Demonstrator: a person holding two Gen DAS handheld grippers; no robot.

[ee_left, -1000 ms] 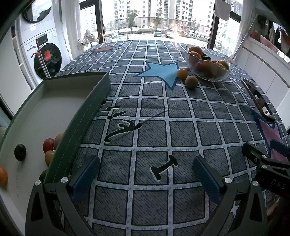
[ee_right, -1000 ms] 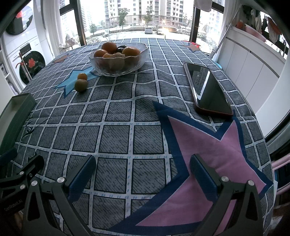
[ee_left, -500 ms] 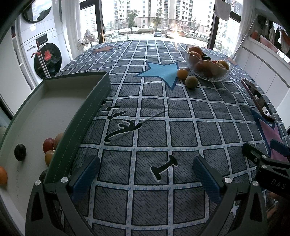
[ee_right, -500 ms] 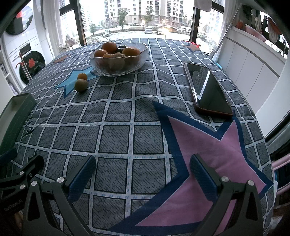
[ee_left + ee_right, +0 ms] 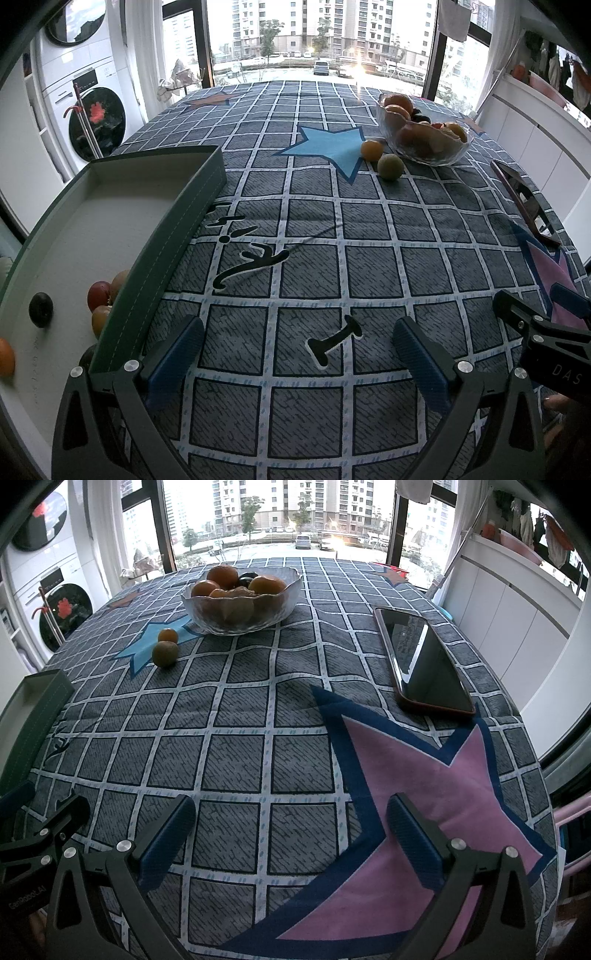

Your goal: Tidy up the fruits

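A glass bowl full of oranges and dark fruit stands at the far side of the table. Beside it lie a small orange and a greenish fruit. A green tray on the left holds several small fruits, among them a dark one and a red one. My left gripper is open and empty above the cloth next to the tray. My right gripper is open and empty near the front edge.
A phone in a red case lies on the right side of the checked tablecloth. A washing machine stands left of the table. White cabinets run along the right.
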